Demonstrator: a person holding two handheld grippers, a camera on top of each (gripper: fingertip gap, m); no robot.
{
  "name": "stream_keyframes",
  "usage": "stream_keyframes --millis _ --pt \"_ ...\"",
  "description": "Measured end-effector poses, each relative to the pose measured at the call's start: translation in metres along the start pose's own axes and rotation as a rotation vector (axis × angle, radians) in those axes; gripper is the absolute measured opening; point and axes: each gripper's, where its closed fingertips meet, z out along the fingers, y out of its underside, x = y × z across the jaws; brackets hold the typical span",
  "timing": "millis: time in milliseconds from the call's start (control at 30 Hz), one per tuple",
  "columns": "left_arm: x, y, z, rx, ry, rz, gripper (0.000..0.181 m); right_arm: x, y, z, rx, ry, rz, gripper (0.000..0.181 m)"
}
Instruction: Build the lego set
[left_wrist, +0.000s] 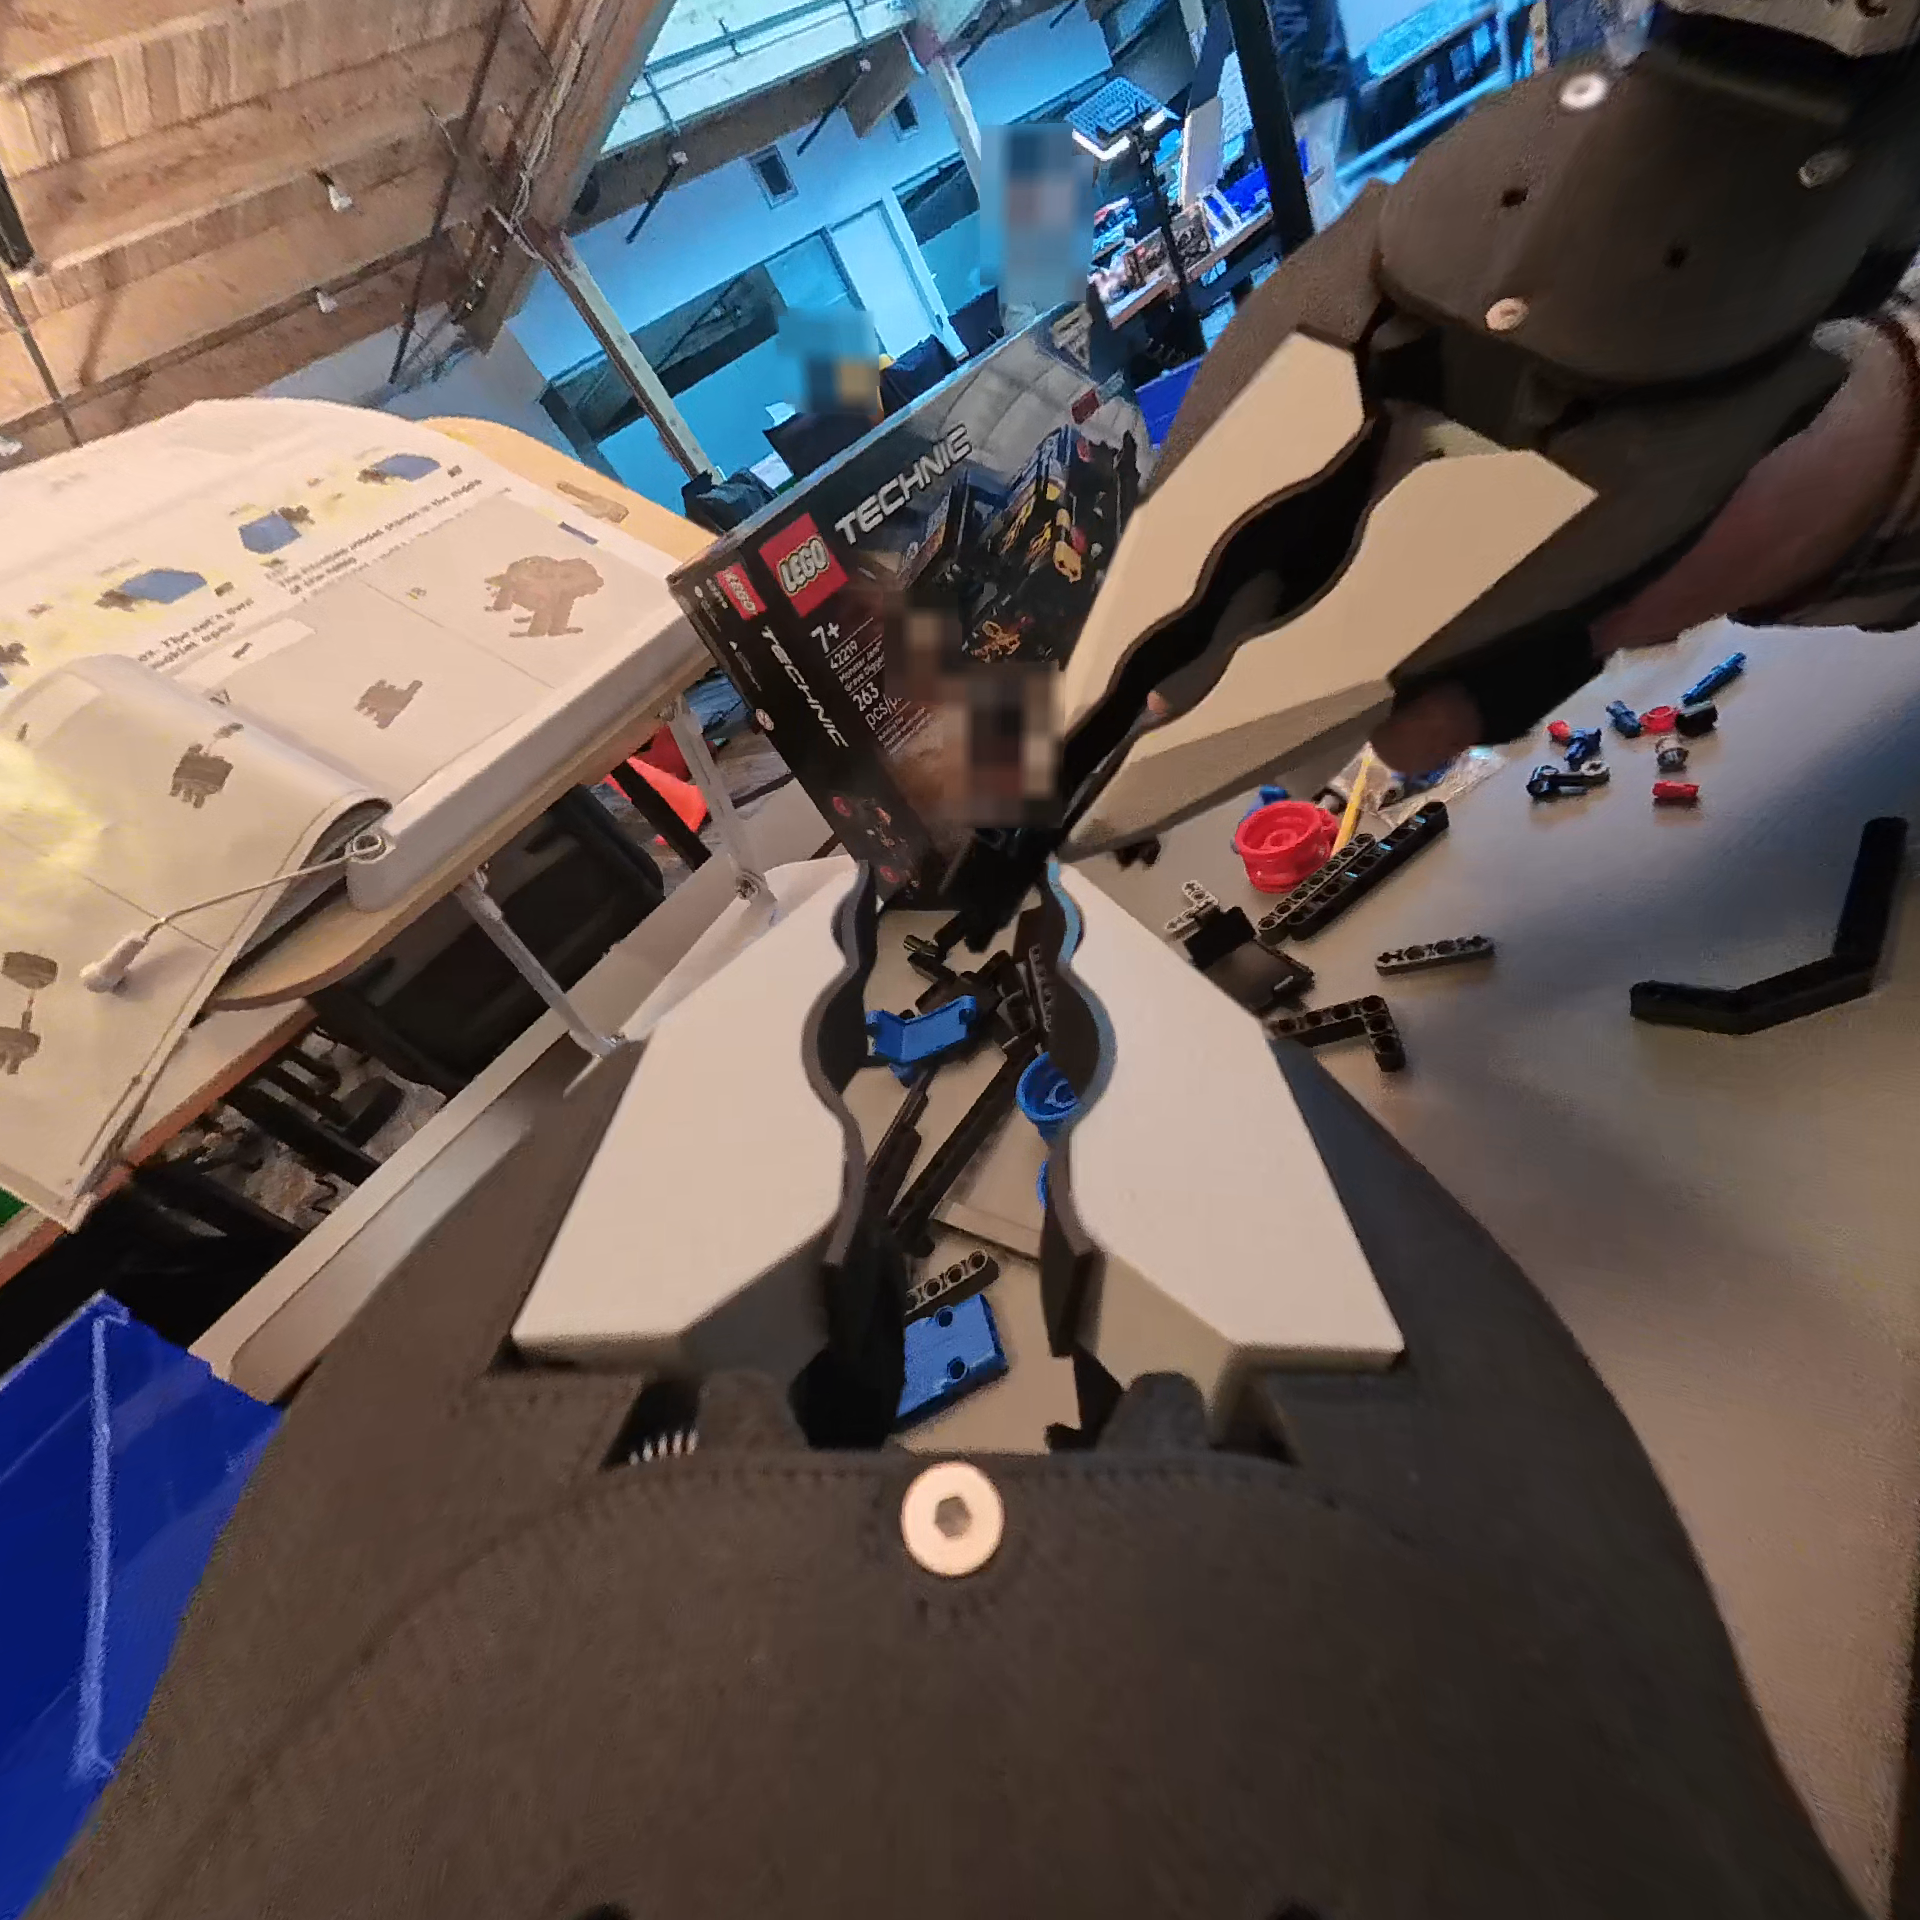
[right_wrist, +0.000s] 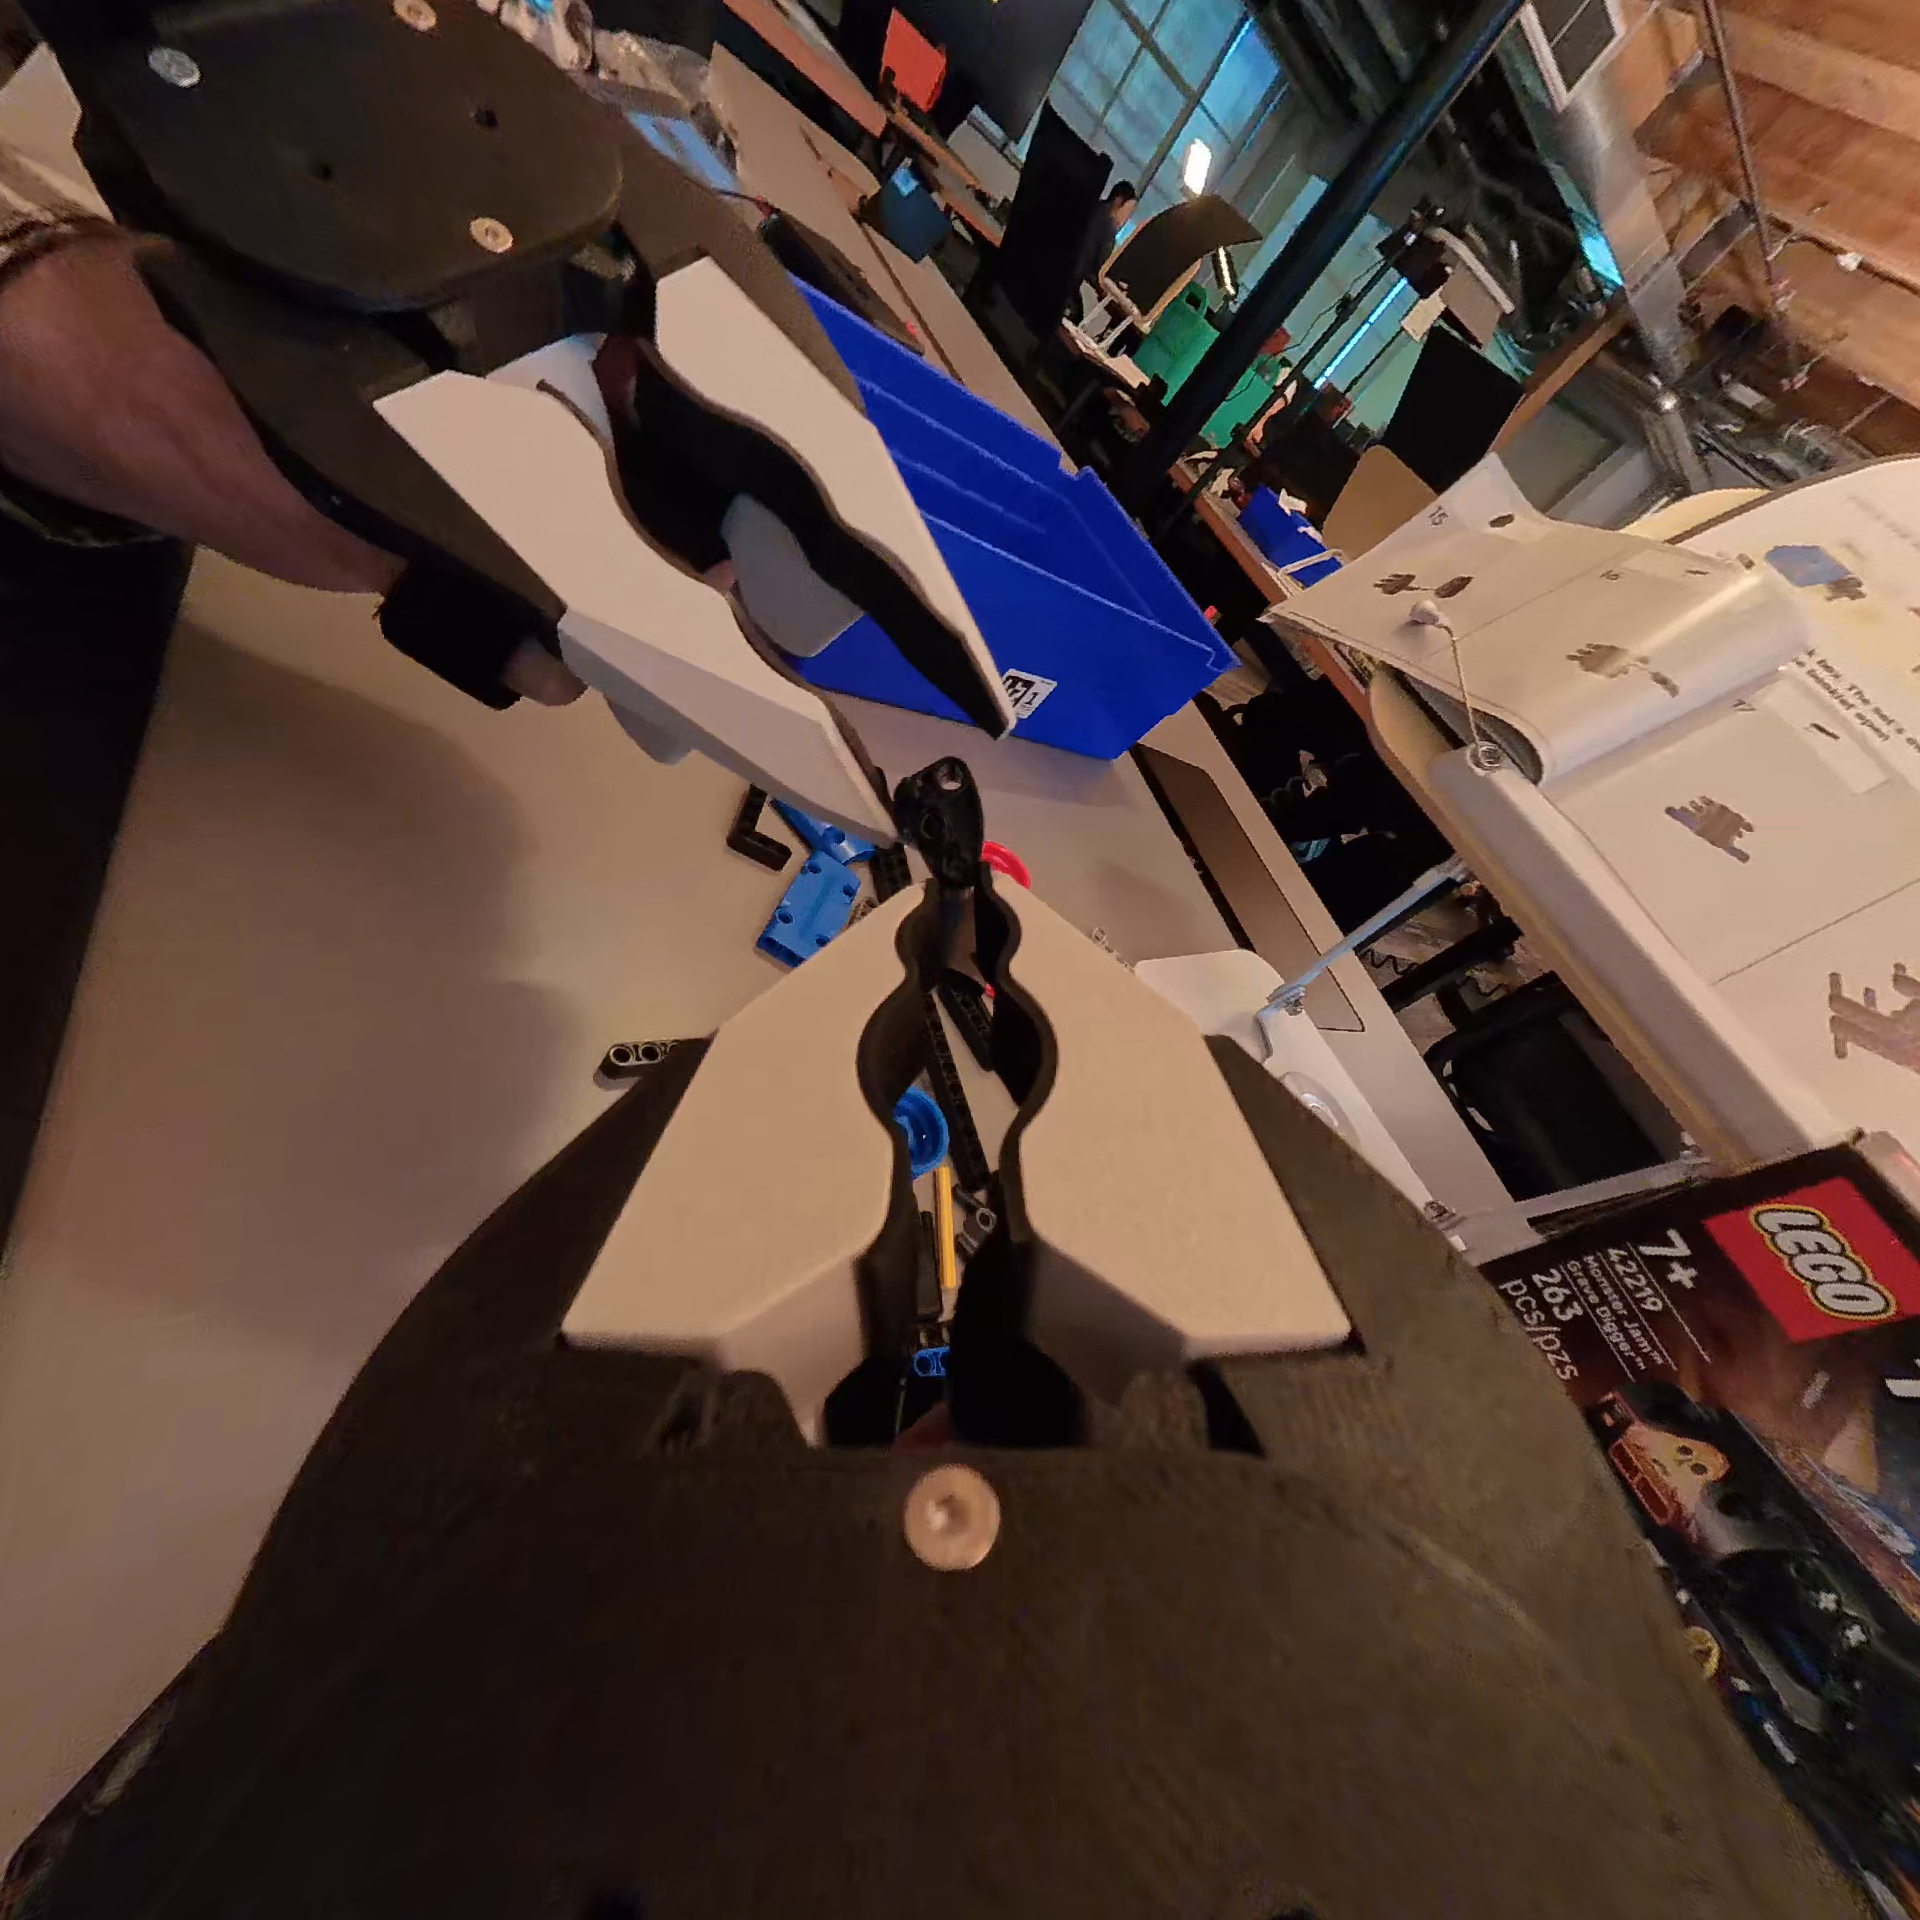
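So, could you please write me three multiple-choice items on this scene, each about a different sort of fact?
1. Where is the set's box?
A. Lying in a blue bin
B. Standing on the table beside the booklet stand
C. On the floor

2. What colour is the wheel hub next to the long black beam?
A. Yellow
B. Green
C. Red

3. What state is the right gripper in?
A. Jaws wide open, empty
B. Jaws shut on a black piece
C. Jaws shut on a blue plate

Answers:
1 B: the box stands upright on the table, next to the booklet stand.
2 C: the wheel hub by the long black beam is red.
3 B: the right gripper pinches the black piece at its tips.
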Motion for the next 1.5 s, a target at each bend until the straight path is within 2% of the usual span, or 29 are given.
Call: stream_keyframes --millis 100,467,1033,1267,1400,1500 --pt "0.008 0.000 0.000 -0.013 0.004 0.084 0.016 -0.002 0.000 0.000 -0.001 -0.014 -0.006 0.003" --pt "0.004 -0.001 -0.001 -0.014 0.001 0.046 0.014 0.002 -0.004 -0.004 0.044 -0.021 0.065 0.002" --pt "0.005 -0.002 -0.003 -0.001 0.025 0.007 0.015 0.002 0.008 -0.002 0.007 -0.029 0.090 0.018" --pt "0.005 0.000 -0.002 -0.011 0.028 0.003 0.015 0.004 0.008 -0.003 0.009 -0.021 0.093 0.019" --pt "0.010 0.005 0.000 -0.041 0.049 0.018 0.015 0.002 0.006 -0.003 0.018 -0.020 0.078 0.018" --pt "0.013 0.011 0.003 -0.075 0.059 0.041 0.014 -0.004 0.010 -0.002 0.000 -0.052 0.054 0.002"
